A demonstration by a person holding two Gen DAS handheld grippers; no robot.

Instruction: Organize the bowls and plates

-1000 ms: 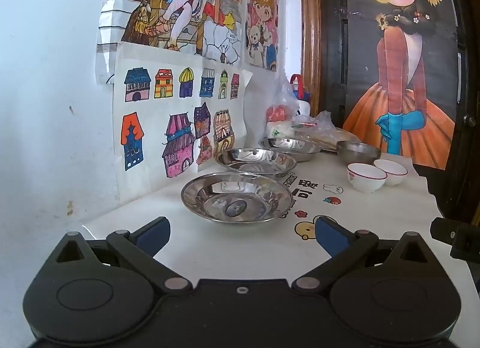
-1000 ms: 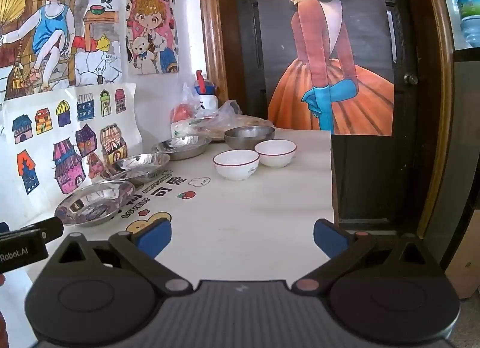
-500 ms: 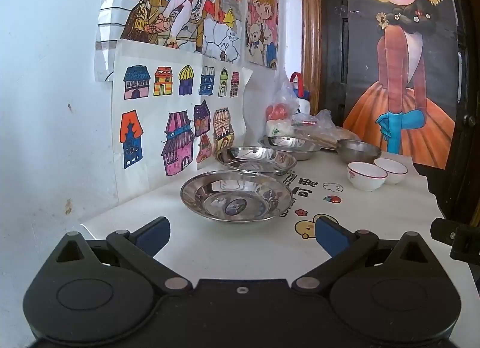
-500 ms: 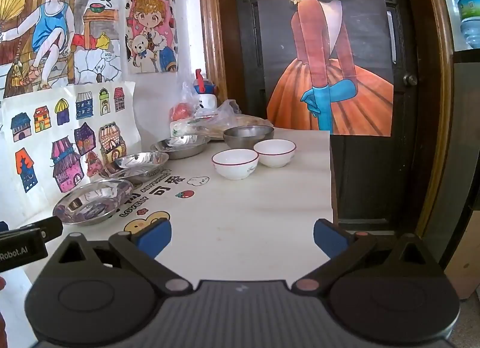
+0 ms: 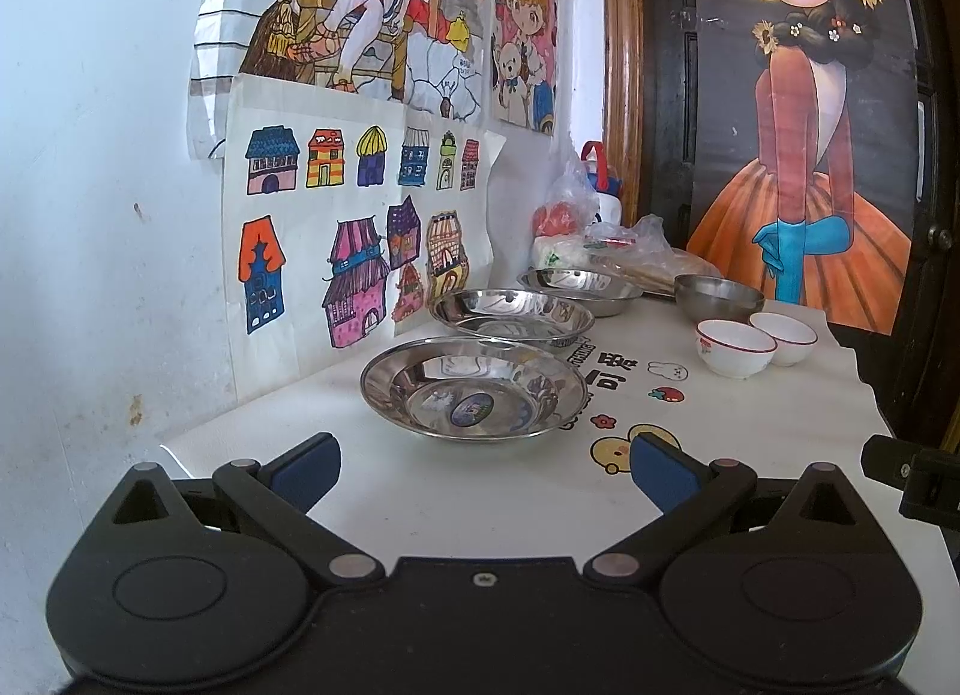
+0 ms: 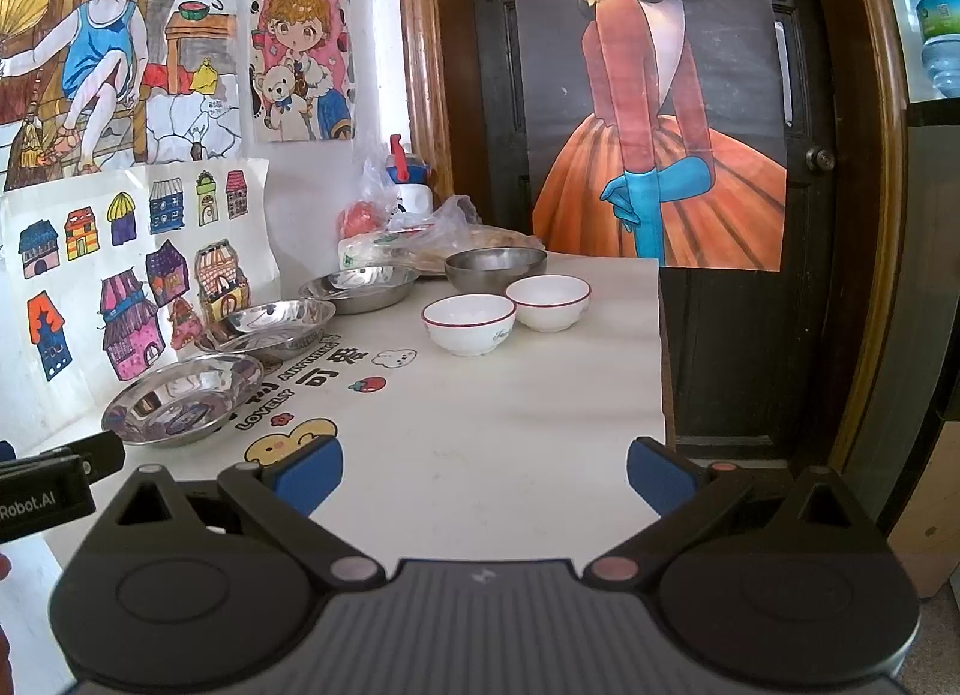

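Count: 3 steel plates sitting in a row along the wall – nearest plate (image 5: pixel 474 392), middle plate (image 5: pixel 512 316), far plate (image 5: pixel 579 288); each is lying just beside the next, edges looking close or overlapping, can't tell which. 1 steel bowl (image 5: pixel 718 295) is standing behind 2 white bowls w/ red rims – front white bowl (image 5: pixel 735 346), rear white bowl (image 5: pixel 783 336) – the pair touching or nearly so. All are resting upright, nothing stacked. I'm holding my left gripper (image 5: pixel 483 464) low over the near table edge, jaws spread wide, gripping nothing, nearest plate lying just ahead btwn the fingers' line. My right gripper (image 6: pixel 485 467) is hovering likewise, wide open and empty, pointing at bare tabletop, white bowls well ahead. Surface: white table (image 6: pixel 492 455) w/ cartoon stickers and lettering. Plastic bags (image 6: pixel 420 227) and a red-capped bottle (image 6: pixel 408 179) are sitting at the far end. Room: white wall carrying drawings, incl. a houses sheet (image 5: pixel 360 239); dark door w/ a poster of a girl in an orange dress (image 6: pixel 660 155).
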